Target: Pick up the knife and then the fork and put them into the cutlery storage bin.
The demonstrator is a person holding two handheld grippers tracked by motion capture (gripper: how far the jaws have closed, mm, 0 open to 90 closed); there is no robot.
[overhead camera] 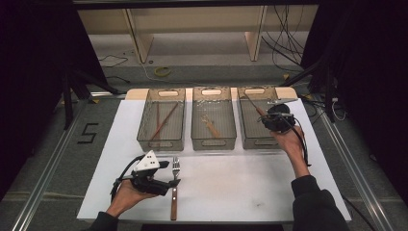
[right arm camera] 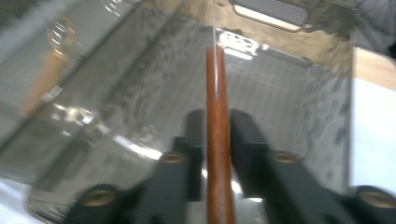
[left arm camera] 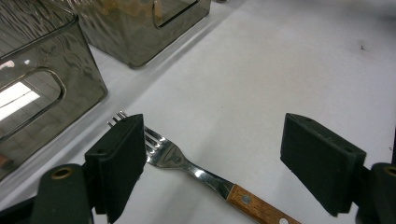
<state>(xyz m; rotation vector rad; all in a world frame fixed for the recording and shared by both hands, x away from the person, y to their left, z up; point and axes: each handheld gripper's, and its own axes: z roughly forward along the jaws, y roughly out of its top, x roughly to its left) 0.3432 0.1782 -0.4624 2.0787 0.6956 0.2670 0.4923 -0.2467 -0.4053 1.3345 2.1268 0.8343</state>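
Fork (left arm camera: pixel 187 163) lies near the table's front edge, long axis running front to back, tines toward the bins, just beside the wide-open, empty left gripper (left arm camera: pixel 210 163), while the right gripper (right arm camera: pixel 217 135) brackets a wooden-handled knife (right arm camera: pixel 218 154) over the right bin (overhead camera: pixel 250 137).

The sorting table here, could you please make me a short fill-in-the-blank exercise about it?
1. The fork lies on the white ____, between the open jaws of the left gripper.
2. The right gripper has a knife with a ____ handle between its jaws.
3. That knife is over the ____ of the three bins, as the high view shows.
4. The left bin has ____ in it.

Missing words: table; wooden; right; chopsticks
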